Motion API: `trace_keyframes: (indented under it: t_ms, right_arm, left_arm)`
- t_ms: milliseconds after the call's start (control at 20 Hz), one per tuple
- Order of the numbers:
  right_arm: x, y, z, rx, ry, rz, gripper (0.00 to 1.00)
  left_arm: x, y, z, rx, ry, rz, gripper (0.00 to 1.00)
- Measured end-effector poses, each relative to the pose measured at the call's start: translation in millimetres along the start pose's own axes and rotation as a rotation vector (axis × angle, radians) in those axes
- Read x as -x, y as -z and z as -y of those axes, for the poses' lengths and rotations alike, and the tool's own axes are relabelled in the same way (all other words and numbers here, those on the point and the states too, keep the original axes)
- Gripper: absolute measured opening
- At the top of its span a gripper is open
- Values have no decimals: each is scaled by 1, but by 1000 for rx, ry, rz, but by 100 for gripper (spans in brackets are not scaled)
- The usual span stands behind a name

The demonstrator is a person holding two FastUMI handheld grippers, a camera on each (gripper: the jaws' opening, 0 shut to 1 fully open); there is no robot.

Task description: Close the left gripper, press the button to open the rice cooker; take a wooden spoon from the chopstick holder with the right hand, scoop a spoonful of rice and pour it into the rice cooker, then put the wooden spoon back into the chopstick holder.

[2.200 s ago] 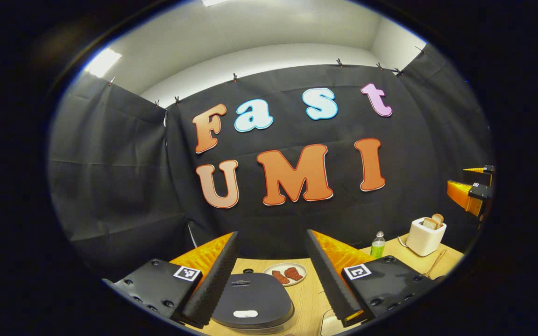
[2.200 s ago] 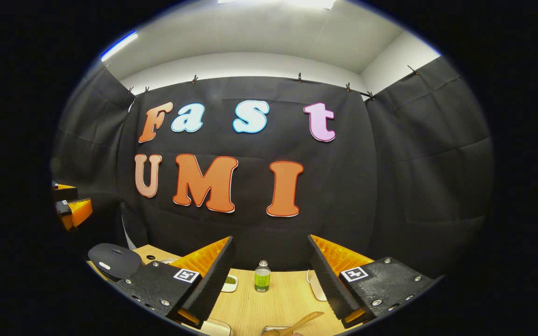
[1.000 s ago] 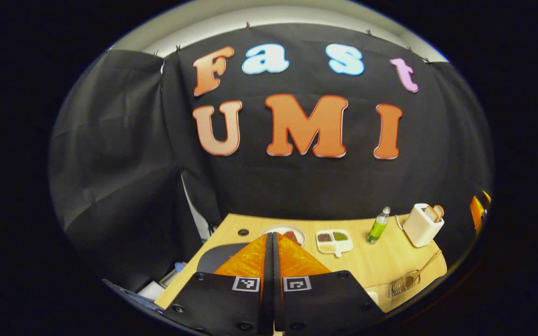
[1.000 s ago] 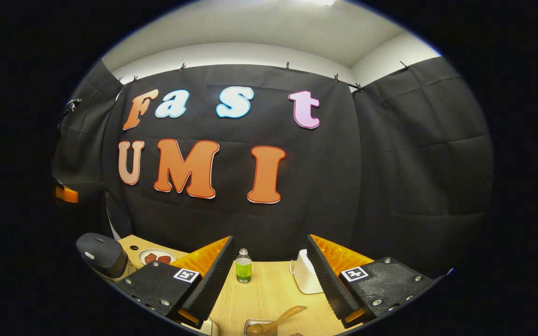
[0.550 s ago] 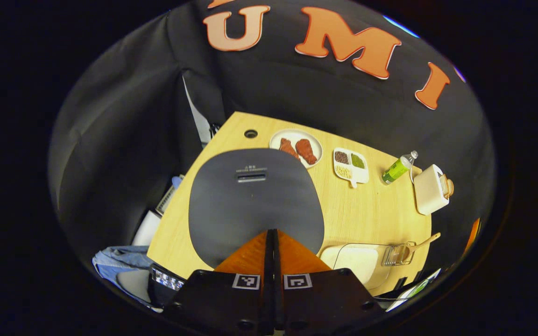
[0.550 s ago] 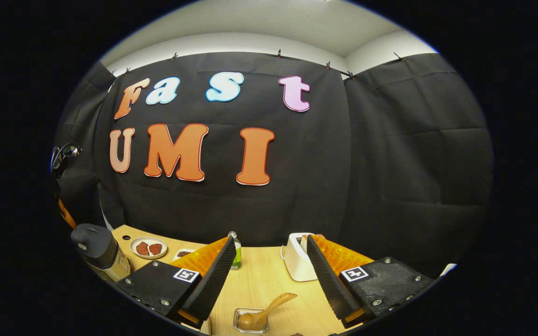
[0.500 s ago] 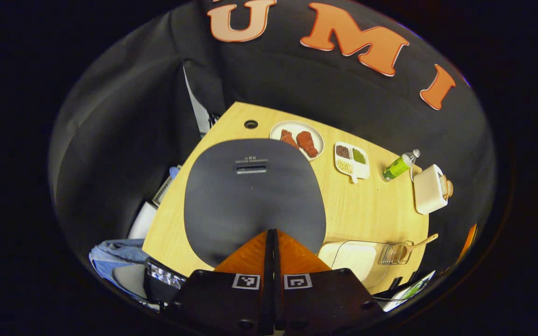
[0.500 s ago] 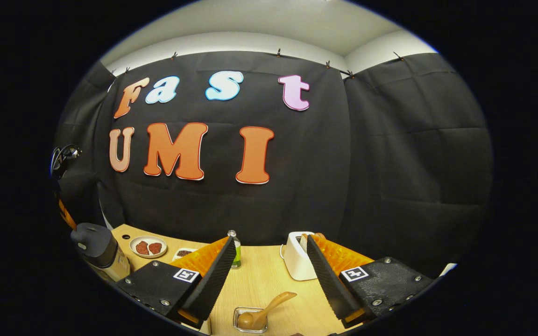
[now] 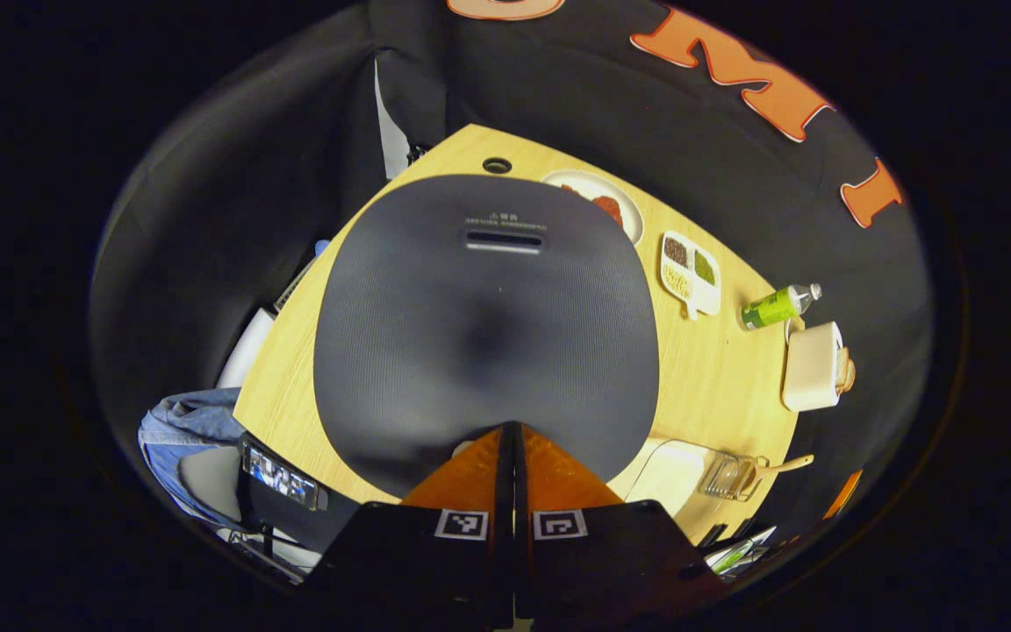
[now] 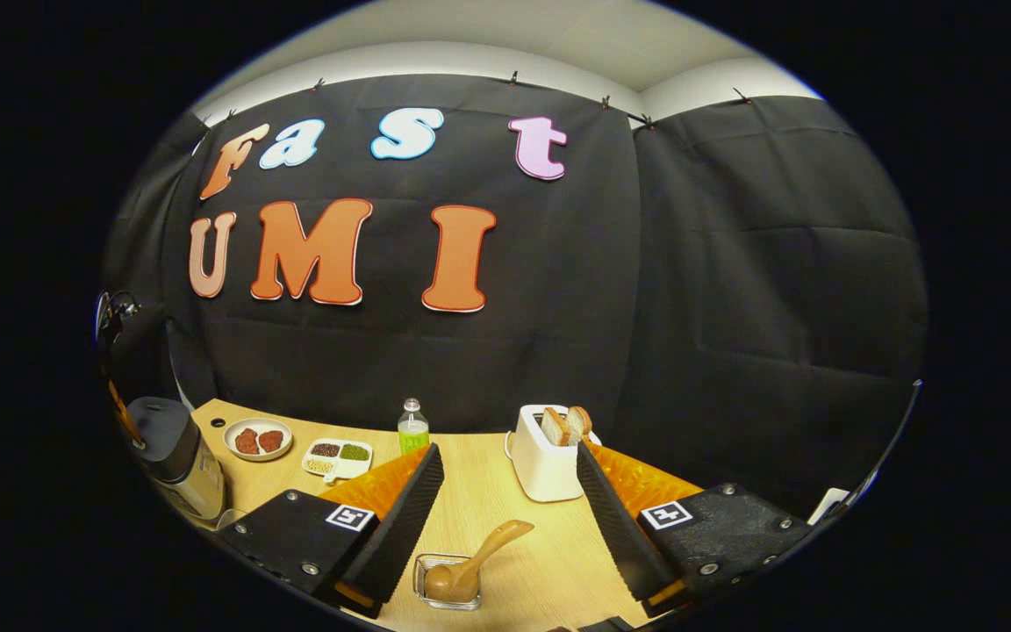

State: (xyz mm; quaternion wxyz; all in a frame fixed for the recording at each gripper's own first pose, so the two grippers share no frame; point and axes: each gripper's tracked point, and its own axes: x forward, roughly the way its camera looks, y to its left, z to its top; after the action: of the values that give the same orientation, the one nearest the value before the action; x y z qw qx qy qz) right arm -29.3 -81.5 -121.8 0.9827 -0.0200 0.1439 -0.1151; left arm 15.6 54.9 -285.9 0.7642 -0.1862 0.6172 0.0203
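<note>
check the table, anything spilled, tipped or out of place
Nothing stands out. The rice cooker lid is down, the wooden spoon leans in its clear holder, the bottle stands upright, and bread sits in the toaster. No spills show.

Even overhead light, sharp focus, strong fisheye bending at edges (dim periphery), soft shadows

You're looking at a dark grey, finely textured rice cooker (image 9: 485, 325) lid on a pale wood-grain table (image 9: 716, 386). Your wooden spoon (image 10: 470, 562) is light brown in a clear chopstick holder (image 10: 446, 584), near a white toaster (image 10: 544, 465) and a green-labelled bottle (image 10: 412, 430).
</note>
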Motion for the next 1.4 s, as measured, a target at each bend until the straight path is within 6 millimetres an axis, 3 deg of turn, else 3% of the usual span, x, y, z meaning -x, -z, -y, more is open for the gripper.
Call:
trace_keyframes:
  t_ms: [150,250,450,650,750,850,1050,1150,1200,1250,1400]
  right_arm:
    - [-4,25,2,-13,-1,-68,95]
    - [-9,49,3,-27,-11,-138,95]
    - [-23,99,-2,-60,-45,-284,95]
    - [-39,134,-7,-96,-61,-387,95]
    - [-41,152,-12,-144,-72,-450,94]
    - [-44,168,-17,-190,-87,-507,94]
    - [-54,189,-30,-251,-105,-579,91]
    - [-60,195,-41,-307,-109,-619,88]
    - [-63,197,-45,-333,-113,-632,87]
    - [-69,200,-48,-353,-109,-642,85]
    - [-77,202,-52,-393,-106,-667,75]
  left_arm:
    - [10,4,2,-59,20,74,1]
    - [29,-3,9,-137,33,187,5]
    - [88,-40,18,-262,-33,475,5]
    - [147,-79,14,-308,-138,734,2]
    - [175,-94,7,-338,-225,851,5]
    - [194,-89,3,-354,-276,894,5]
    - [200,-76,-1,-349,-326,914,8]
    - [198,-70,-4,-350,-356,911,14]
    - [198,-64,-2,-348,-348,907,24]
    - [197,-55,-2,-348,-339,901,21]
    - [197,-44,-3,-350,-356,892,47]
